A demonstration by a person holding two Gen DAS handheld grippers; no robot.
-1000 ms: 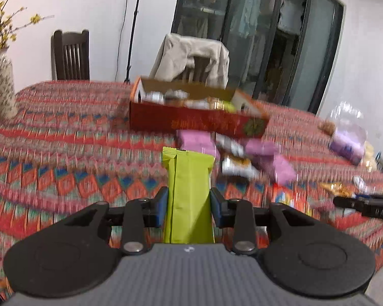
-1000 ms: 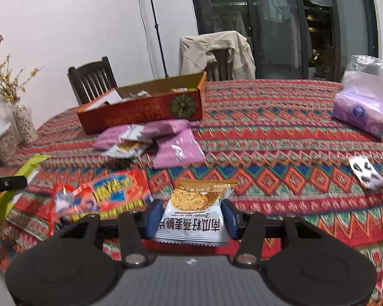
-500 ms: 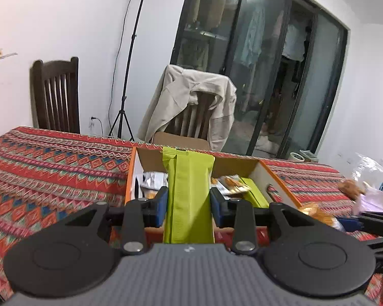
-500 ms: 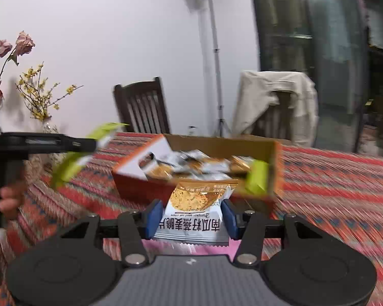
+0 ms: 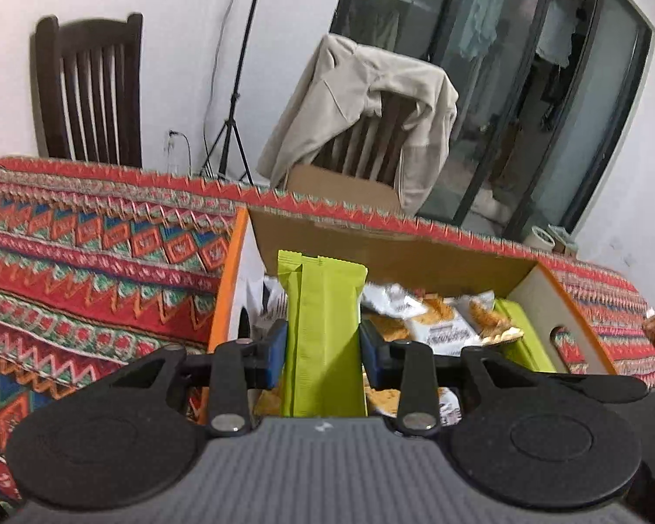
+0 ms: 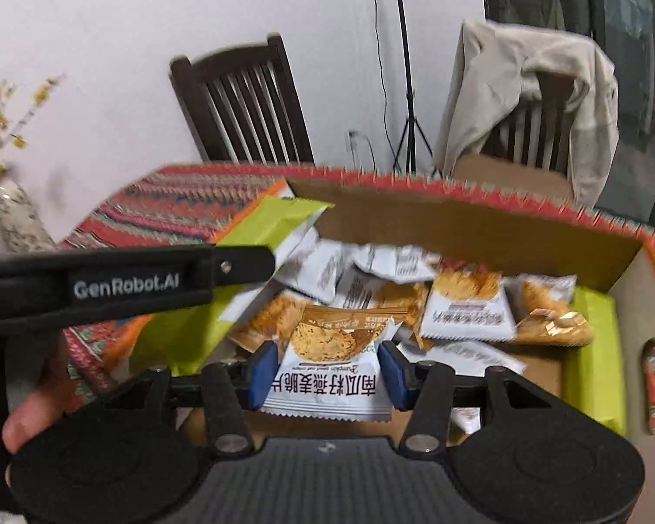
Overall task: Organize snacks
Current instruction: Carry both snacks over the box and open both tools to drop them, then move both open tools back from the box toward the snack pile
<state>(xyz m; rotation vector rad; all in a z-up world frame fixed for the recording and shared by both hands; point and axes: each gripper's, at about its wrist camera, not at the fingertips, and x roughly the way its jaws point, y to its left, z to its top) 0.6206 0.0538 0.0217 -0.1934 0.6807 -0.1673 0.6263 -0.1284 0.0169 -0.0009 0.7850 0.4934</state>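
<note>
My left gripper (image 5: 323, 345) is shut on a lime-green snack bar (image 5: 323, 323) and holds it over the left part of the open cardboard box (image 5: 388, 244). My right gripper (image 6: 325, 369) is shut on a white and orange pumpkin-seed crisp packet (image 6: 327, 367), held over the same box (image 6: 458, 222). The box holds several white and orange packets (image 6: 467, 310) and a green bar at its right side (image 6: 594, 349). In the right wrist view the left gripper (image 6: 126, 284) with its green bar (image 6: 275, 222) reaches in from the left.
The box sits on a table with a red patterned cloth (image 5: 87, 253). Behind stand a dark wooden chair (image 5: 87, 87), a chair draped with a beige jacket (image 5: 362, 100) and a tripod stand (image 5: 236, 100). A vase with yellow flowers (image 6: 13, 218) is at far left.
Both grippers have moved forward from the loose snacks on the table to over the open box, each still holding its snack. The box now fills the lower view.
</note>
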